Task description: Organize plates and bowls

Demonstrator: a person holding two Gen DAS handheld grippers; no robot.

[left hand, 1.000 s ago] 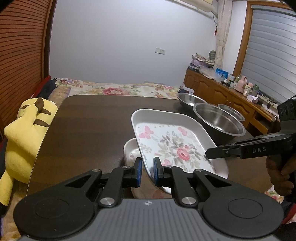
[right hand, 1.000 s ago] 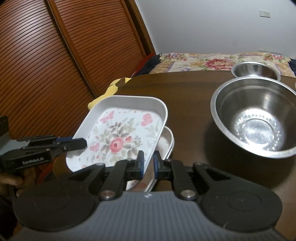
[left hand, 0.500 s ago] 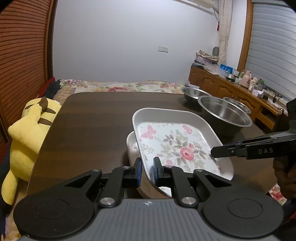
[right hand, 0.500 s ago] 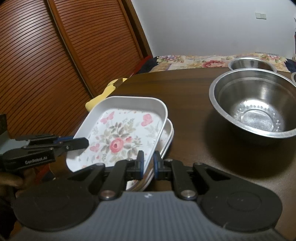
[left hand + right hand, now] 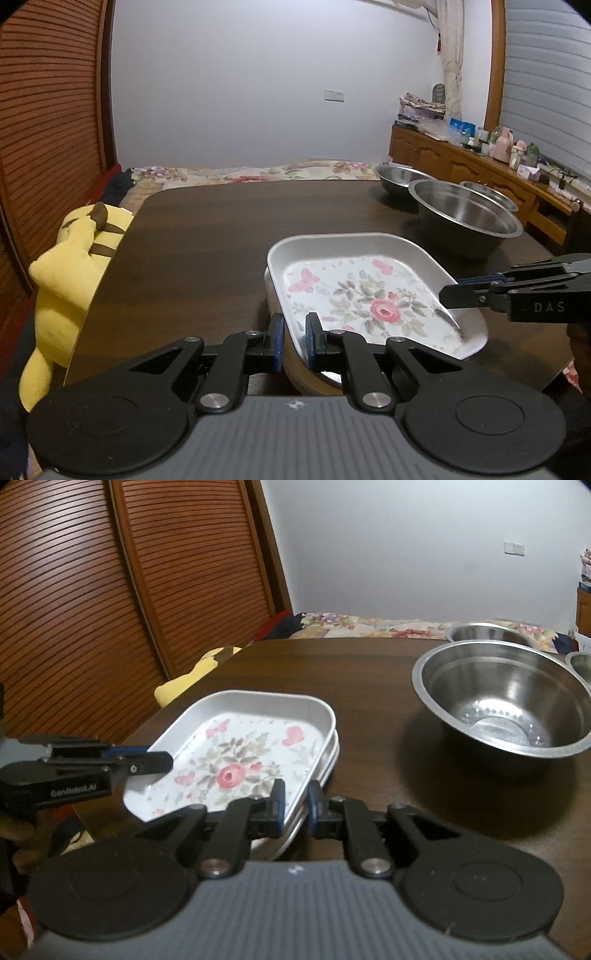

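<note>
A white rectangular plate with a rose print (image 5: 369, 291) (image 5: 240, 760) rests nested on a second white plate (image 5: 328, 764) near the table's front edge. My left gripper (image 5: 294, 341) is shut on the floral plate's near-left rim. My right gripper (image 5: 295, 806) is shut on its opposite rim and shows from the side in the left wrist view (image 5: 454, 293). Three steel bowls stand at the right: a large one (image 5: 465, 218) (image 5: 502, 701) and two smaller ones behind it (image 5: 399, 177) (image 5: 487, 194).
The dark wooden table (image 5: 221, 236) stretches away to the left and back. A yellow plush toy (image 5: 70, 273) leans at its left edge. A bed with a floral cover (image 5: 240, 173) lies behind, a cluttered sideboard (image 5: 480, 155) at right, slatted wooden doors (image 5: 110, 590) at left.
Both grippers have lowered the floral plate from a tilted hold down onto the white plate beneath it; it now lies nearly level.
</note>
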